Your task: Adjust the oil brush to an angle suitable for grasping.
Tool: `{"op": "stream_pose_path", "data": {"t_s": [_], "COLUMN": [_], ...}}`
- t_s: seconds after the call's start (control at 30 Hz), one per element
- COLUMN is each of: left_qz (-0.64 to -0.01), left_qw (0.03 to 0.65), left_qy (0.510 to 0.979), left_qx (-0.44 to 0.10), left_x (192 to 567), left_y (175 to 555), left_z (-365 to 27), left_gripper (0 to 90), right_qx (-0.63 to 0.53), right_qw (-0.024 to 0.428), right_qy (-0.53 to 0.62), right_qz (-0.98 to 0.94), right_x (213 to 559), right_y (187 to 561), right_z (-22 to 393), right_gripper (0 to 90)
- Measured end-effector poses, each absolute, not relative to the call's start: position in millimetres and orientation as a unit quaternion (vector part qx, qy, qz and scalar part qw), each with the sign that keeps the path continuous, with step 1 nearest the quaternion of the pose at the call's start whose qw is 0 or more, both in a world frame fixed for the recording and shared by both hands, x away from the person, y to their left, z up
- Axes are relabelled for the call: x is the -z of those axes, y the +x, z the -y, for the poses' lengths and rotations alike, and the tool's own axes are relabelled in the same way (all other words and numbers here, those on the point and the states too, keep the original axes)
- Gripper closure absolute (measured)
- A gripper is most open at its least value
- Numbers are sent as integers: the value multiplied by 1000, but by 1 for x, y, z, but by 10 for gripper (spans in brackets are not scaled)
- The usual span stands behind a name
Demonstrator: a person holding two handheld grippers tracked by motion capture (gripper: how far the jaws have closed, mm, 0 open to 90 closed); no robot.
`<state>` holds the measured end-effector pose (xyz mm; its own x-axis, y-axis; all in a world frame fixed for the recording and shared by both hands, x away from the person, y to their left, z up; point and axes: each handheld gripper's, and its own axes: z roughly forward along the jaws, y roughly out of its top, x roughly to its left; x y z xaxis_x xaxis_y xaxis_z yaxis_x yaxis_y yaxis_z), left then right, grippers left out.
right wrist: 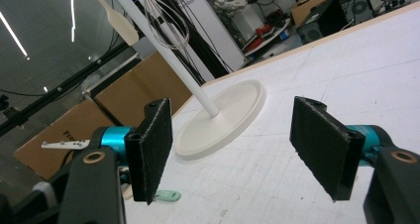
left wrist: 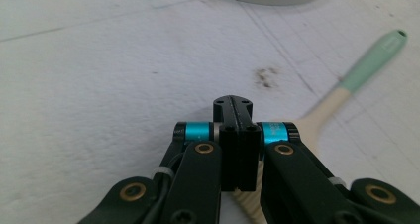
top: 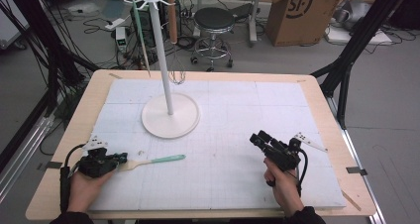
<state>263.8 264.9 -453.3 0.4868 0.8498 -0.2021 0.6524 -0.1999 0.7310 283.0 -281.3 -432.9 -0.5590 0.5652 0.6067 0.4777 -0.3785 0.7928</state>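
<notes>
A spatula with a mint-green handle and a cream head lies flat on the white mat, handle pointing right. My left gripper lies low at the front left, its jaws pressed together with no gap. In the left gripper view the spatula runs from under the closed left gripper off to the upper right. I see no grip on it. My right gripper hovers at the front right, open and with nothing between its pads. It points toward the rack.
A white utensil rack on a round base stands at the mat's back middle. From its hooks hang a green-handled tool, a brown-handled tool and a wire whisk. A stool and a cardboard box stand beyond the table.
</notes>
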Motion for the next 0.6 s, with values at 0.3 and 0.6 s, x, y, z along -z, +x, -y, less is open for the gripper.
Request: {"op": "stream_pose_path", "data": {"t_s": [0.3, 0.6], "left_qz": [-461, -407], "left_qw": [391, 398], "left_qy": [791, 820], "left_qx": [-94, -53], "left_x": [450, 449], "left_y": [244, 243], "left_z": [-235, -186], "left_gripper": [900, 900], "right_qx": [-687, -688], "right_qw": [28, 34], "right_qy": [469, 467], "right_qz": [-554, -554], "right_x": [432, 432], "right_y": [282, 283], "right_z": [281, 280], "right_gripper": [327, 327]}}
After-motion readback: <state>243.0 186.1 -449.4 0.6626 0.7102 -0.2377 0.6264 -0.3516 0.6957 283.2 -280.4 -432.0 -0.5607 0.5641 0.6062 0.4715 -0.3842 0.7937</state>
